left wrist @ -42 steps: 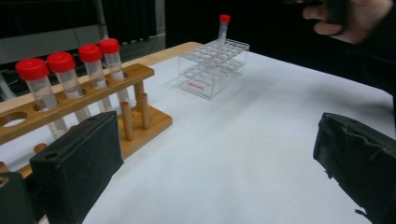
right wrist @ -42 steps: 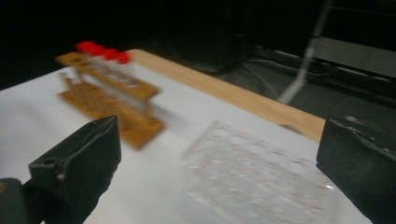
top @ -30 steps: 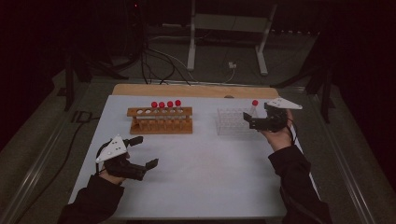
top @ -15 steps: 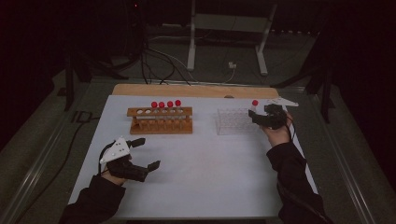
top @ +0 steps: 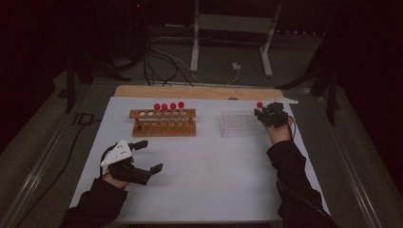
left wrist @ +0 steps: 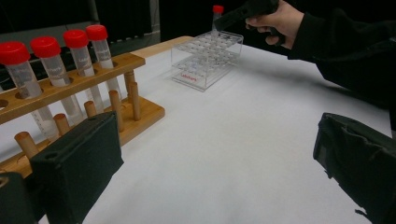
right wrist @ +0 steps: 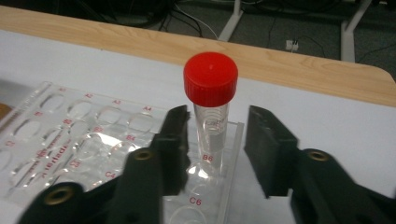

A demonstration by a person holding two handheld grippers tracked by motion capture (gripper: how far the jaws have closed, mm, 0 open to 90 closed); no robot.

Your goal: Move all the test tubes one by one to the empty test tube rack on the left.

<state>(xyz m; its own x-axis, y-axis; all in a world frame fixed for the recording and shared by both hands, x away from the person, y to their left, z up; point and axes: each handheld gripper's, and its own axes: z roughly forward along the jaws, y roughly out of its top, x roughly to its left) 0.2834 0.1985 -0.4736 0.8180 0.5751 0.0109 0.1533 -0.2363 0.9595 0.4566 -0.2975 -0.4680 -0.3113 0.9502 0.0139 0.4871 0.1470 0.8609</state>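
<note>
A clear tube with a red cap (right wrist: 211, 93) stands upright in the far right corner of a clear plastic rack (right wrist: 84, 140). My right gripper (right wrist: 217, 144) reaches around it, one jaw on each side. The jaws have just been closing, and a small gap still shows between each pad and the tube. From above, the right gripper (top: 260, 114) sits at the clear rack's (top: 237, 124) right end by the tube (top: 259, 105). My left gripper (top: 151, 156) rests open and holds nothing at the table's near left. A wooden rack (top: 163, 122) holds several red-capped tubes (top: 168, 106).
The white table top (top: 214, 175) ends at a wooden strip (top: 195, 91) along the far side. Stand legs and cables lie on the dark floor beyond. In the left gripper view, the wooden rack (left wrist: 140, 112) is close on the left and the clear rack (left wrist: 205, 56) farther off.
My right gripper has moved left and a little down to the tube at the clear rack's corner, and its jaws have narrowed around it. The left gripper has stayed put.
</note>
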